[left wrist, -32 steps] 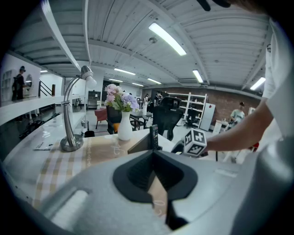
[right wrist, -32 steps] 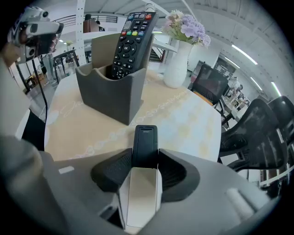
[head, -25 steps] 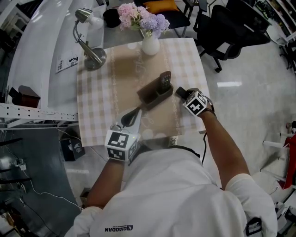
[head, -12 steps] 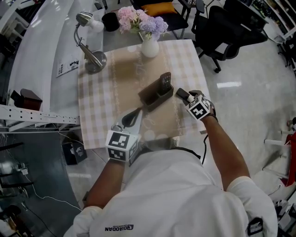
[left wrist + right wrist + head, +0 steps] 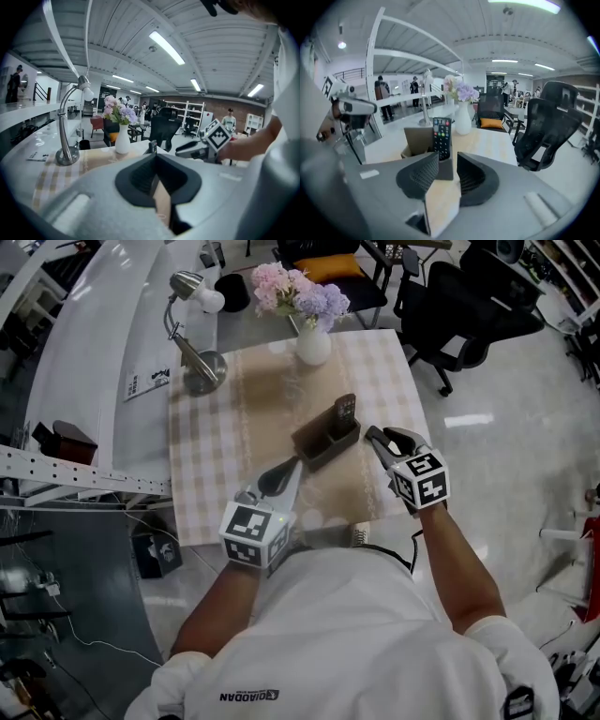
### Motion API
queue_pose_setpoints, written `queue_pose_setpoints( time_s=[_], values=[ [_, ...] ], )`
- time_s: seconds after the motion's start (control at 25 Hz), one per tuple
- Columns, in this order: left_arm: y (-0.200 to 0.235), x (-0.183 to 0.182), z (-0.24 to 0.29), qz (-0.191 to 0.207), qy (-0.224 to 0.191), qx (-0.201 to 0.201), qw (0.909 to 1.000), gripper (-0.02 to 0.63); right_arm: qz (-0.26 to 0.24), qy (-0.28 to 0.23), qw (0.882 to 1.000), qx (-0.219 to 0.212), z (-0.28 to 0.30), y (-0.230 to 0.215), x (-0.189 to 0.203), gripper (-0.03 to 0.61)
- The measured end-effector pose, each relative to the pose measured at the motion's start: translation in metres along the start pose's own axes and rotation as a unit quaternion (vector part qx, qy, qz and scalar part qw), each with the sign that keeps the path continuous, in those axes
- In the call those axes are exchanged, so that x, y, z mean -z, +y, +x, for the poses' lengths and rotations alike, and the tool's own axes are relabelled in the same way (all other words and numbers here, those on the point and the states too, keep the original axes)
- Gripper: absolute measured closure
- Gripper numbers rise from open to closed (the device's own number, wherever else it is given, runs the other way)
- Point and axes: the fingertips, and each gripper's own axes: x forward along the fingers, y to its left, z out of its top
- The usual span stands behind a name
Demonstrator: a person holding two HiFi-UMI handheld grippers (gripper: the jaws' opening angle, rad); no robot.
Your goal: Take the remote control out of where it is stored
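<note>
A black remote control (image 5: 345,411) stands upright in the right end of a brown holder box (image 5: 322,442) on the checked tablecloth. My right gripper (image 5: 376,436) hovers just right of the holder, above the table. Its jaws have just been closing and stand apart, with nothing gripped. In the right gripper view the remote (image 5: 442,135) and holder (image 5: 417,139) lie straight ahead of the right gripper (image 5: 447,161). My left gripper (image 5: 292,468) is shut and empty, pointing at the holder's near left end.
A desk lamp (image 5: 202,362) stands at the table's back left and a white vase of flowers (image 5: 312,341) at the back middle. Black office chairs (image 5: 459,306) stand beyond the right edge. A white counter (image 5: 84,352) runs along the left.
My right gripper has risen off the table beside the holder and rolled, its marker cube now nearer the camera. The left gripper has lifted slightly. The remote stays in the holder.
</note>
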Motion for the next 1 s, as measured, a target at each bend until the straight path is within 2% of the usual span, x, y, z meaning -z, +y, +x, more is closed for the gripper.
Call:
queue_pose_setpoints(
  time_s=[0.24,0.44,0.64,1.0],
  values=[
    [-0.003,-0.012,-0.002,0.009,-0.013,0.007,0.9998,0.611,0.087,-0.098,0.990,-0.052,-0.032,0.042,-0.047,0.524],
    [0.000,-0.012,-0.003,0.008,-0.013,0.004,0.9999,0.611,0.137,-0.139,0.977,-0.082,-0.045,0.060,-0.060,0.572],
    [0.002,-0.011,-0.006,-0.001,-0.016,0.005,0.9999,0.611,0.120,-0.146,0.979,-0.081,-0.050,0.061,-0.061,0.574],
    [0.001,-0.009,-0.001,0.008,-0.010,0.000,0.9999,0.611,0.110,-0.146,0.980,-0.082,-0.049,0.070,-0.058,0.574]
  ],
)
